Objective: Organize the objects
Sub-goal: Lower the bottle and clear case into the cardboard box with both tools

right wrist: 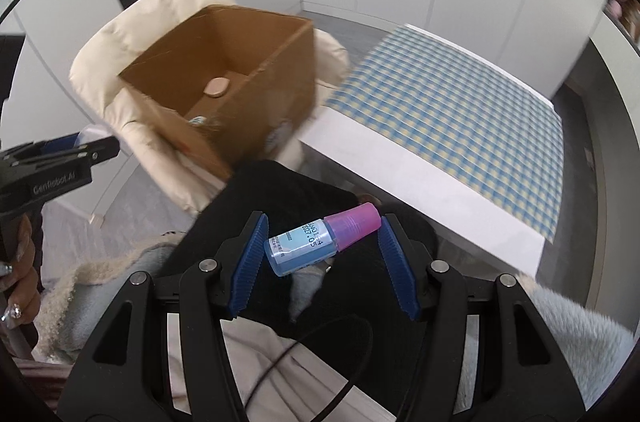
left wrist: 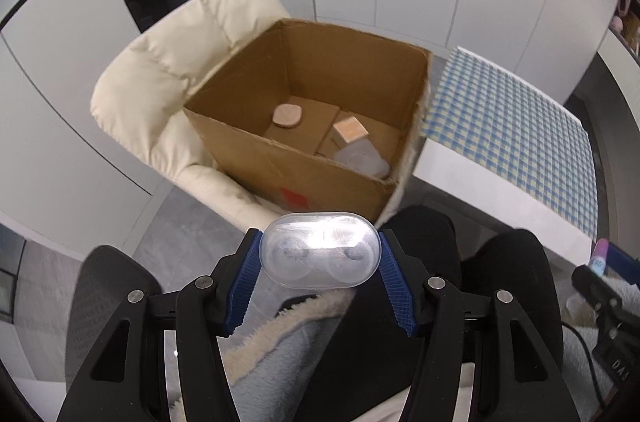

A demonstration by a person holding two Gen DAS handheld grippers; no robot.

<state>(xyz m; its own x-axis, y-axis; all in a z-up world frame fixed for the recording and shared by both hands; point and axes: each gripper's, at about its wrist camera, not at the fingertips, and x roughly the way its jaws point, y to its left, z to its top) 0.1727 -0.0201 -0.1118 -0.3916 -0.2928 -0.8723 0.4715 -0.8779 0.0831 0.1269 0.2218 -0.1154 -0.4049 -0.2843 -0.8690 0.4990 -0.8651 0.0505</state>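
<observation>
Left tool (left wrist: 319,256) clamped on a clear oval case (left wrist: 319,249), long axis straight across the pads. Right tool (right wrist: 322,240) gripping a small blue bottle (right wrist: 316,242) with pink cap, also lying crosswise, cap toward the right pad. Cardboard box (left wrist: 304,178) dead ahead and below on the cream armchair (left wrist: 168,70), mouth open, already holding a round wooden piece (left wrist: 287,115), a wooden block (left wrist: 351,130) and a clear lid-like item. Left tool looking nearer the box; right one off to the side by the checked counter (right wrist: 460,110). In the way: near box wall, knees below.
</observation>
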